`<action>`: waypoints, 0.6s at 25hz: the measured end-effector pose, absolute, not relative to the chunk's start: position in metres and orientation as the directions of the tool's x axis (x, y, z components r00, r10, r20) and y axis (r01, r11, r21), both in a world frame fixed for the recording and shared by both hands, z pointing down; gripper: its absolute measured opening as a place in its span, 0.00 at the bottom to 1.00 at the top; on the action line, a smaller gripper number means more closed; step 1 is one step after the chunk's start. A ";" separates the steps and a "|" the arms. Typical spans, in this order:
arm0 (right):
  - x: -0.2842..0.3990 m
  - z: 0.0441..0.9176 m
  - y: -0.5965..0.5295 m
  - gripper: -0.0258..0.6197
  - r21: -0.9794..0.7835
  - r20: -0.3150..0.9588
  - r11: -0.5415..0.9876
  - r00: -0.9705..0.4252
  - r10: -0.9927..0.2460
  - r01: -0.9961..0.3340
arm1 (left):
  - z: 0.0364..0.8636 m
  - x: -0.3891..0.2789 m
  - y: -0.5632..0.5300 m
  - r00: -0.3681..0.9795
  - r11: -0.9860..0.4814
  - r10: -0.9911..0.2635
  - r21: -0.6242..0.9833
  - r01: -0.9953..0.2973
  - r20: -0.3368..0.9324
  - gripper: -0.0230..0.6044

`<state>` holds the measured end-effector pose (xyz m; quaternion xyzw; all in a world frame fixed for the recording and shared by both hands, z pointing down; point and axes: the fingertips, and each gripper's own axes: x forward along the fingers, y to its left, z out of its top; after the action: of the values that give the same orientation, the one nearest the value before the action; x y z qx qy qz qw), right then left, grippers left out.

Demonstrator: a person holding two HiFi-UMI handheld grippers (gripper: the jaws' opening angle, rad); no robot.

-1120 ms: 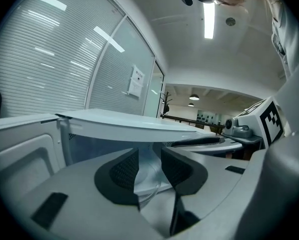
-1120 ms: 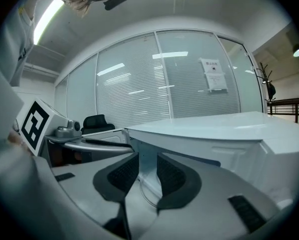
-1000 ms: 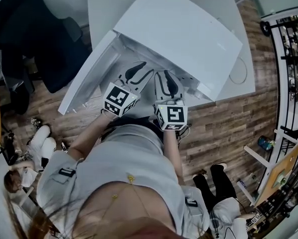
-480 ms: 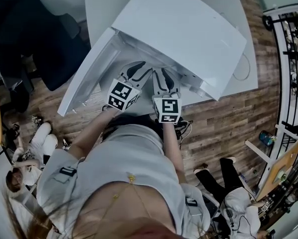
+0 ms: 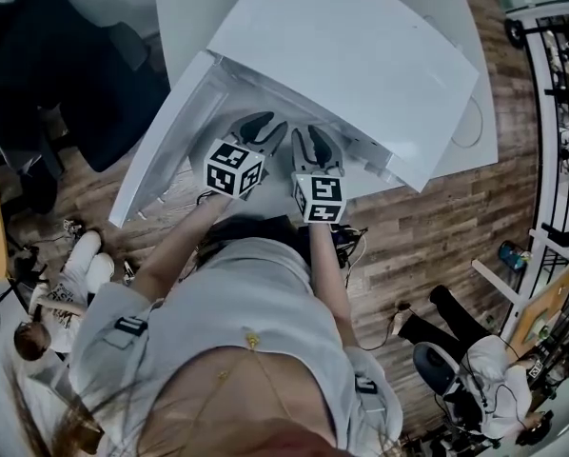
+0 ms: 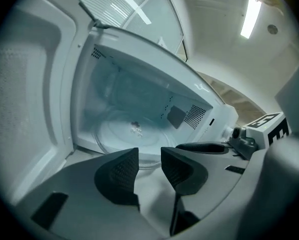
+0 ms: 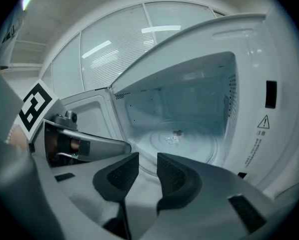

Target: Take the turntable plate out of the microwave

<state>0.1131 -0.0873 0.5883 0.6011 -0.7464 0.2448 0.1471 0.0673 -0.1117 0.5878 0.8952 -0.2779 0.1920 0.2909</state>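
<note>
Standing wide open at the left, the white door [image 5: 156, 160] of the microwave [image 5: 361, 55] leaves the cavity free to reach into, and the whole box sits on a pale bench [image 5: 185, 3]. Just in front of the opening the left gripper [image 6: 149, 155] is released, its jaws partly apart with nothing between them; its black pads [image 6: 117, 174] look rubbery and finely dotted, likely for purchase on smooth glass. Past them the turntable plate [image 6: 122, 131] lies flat on the cavity floor, not yet lifted: a round, clear glass disc with a raised rim and a few small specks [image 6: 135, 129] near its middle. The right gripper [image 7: 147, 159] waits beside the left one, equally unclenched and empty, aimed at the near edge of the plate; the paired approach suggests a grip from both sides. At the far right, the glossy cavity wall carries rows of vent holes [image 7: 232, 96].
</note>
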 end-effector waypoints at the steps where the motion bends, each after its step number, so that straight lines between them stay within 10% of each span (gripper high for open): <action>1: 0.113 0.591 -0.087 0.23 -0.195 0.518 0.153 -0.234 -0.822 -0.969 | 0.591 0.067 -0.113 0.769 -0.671 -0.384 0.418 -0.612 0.511 0.26; 15: 0.131 0.619 -0.082 0.26 -0.436 0.537 -0.034 -0.229 -0.812 -0.899 | 0.639 0.059 -0.135 0.755 -0.354 -0.393 0.672 -0.650 0.524 0.38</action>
<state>0.1309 -0.0816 0.6185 0.6179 -0.6923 0.3679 0.0594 0.0590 -0.1349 0.6388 0.8114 -0.3216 0.1372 0.4683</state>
